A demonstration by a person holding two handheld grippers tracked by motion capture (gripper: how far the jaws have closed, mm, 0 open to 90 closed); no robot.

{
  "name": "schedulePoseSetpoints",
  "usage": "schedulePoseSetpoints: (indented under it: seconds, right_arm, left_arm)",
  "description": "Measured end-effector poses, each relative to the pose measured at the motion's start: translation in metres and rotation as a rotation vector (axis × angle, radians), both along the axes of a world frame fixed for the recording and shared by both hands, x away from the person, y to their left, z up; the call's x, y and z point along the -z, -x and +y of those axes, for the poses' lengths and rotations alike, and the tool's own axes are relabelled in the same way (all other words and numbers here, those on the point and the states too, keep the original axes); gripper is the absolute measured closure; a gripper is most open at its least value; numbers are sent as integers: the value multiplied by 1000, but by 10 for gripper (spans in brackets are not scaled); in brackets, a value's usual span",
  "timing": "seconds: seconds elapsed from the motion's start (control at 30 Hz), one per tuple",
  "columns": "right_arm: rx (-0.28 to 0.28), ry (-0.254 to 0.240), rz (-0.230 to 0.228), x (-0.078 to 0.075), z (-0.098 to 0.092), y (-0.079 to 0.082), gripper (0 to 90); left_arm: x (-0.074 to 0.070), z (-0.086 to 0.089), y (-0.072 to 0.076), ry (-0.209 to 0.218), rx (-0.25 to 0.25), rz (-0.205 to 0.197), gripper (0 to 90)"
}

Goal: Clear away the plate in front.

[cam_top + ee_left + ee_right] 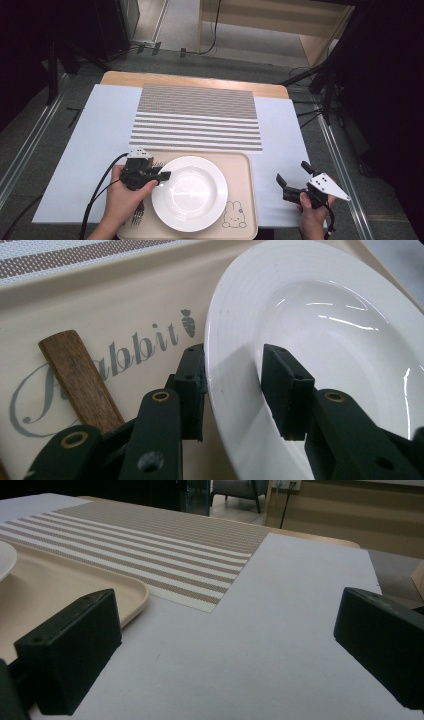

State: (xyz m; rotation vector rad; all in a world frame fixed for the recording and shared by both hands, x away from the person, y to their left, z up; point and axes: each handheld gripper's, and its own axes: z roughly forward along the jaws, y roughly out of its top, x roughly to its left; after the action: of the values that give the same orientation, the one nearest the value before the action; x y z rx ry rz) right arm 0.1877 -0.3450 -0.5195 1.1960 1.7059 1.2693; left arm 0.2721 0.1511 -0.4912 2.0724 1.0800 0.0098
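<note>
High view: white plate (pixel 190 193) sits on a beige tray (pixel 246 170) at the near table edge, its rim close to the tray's front lip. Left gripper (pixel 161 176) is at the plate's left rim, and fork tines (pixel 138 214) show under the left hand (pixel 125 197). Right gripper (pixel 280 182) hovers over bare white sheet (pixel 280 130) right of the tray, well apart from the plate, with open room around it. Striped placemat (pixel 197 117) lies beyond the tray. Rabbit drawing (pixel 233 215) at the tray's near right corner.

Left gripper view: jaws straddle the plate rim (pixel 215 365), one outside, one inside the bowl. The inner pad stands off the surface; whether the outer one touches the rim I cannot tell. No firm grip. Wooden handle (pixel 80 380) lies on the tray just beside the outer jaw. Tray print reads "Rabbit" (pixel 135 347) with a small carrot.

Right gripper view: jaws wide apart, nothing between them. Tray corner (pixel 135 592) at left, placemat edge ahead, sheet clear to the table's far edge.
</note>
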Motion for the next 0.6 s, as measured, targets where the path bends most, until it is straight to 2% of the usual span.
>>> schedulePoseSetpoints:
  seconds: [0.2, 0.6]
  right_arm:
    - [0, 0, 1, 0, 0, 0, 0]
    - [0, -2, 2, 0, 0, 0, 0]
  left_arm:
    - [1, 2, -5, 34, 4, 17, 639]
    - [3, 3, -15, 61, -2, 17, 649]
